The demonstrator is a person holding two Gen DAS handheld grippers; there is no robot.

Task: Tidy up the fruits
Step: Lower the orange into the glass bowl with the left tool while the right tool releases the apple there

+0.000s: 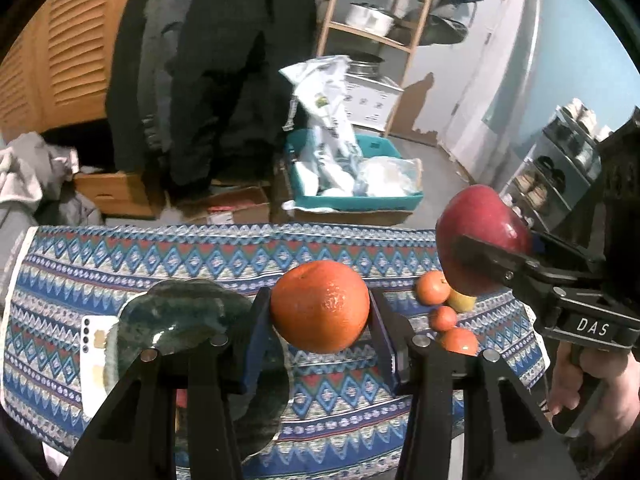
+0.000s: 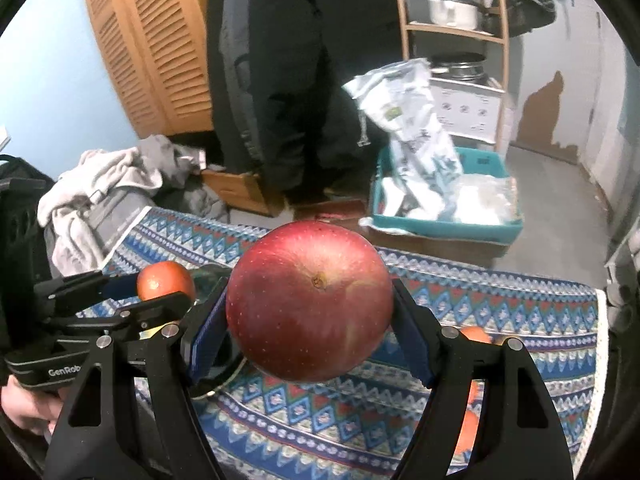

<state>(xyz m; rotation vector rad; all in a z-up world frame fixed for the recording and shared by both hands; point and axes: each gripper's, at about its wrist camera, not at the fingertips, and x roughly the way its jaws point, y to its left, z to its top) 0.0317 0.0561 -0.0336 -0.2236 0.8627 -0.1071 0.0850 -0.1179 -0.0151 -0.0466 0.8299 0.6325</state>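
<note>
Fruits found mid-sort: orange (image 1: pixel 320 306) clamped in left tongs (image 1: pixel 320 320) at frame centre, apple (image 2: pixel 310 300) clamped in right tongs (image 2: pixel 310 320), both lifted clear of desk (image 1: pixel 360 248). Likely bound for green bowl (image 1: pixel 180 312), lower left. Loose fruit (image 1: pixel 432 286) left at right.

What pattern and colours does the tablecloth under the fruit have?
The tablecloth shows bands of blue, white and red diamonds and zigzags, clearest in the left wrist view.
</note>
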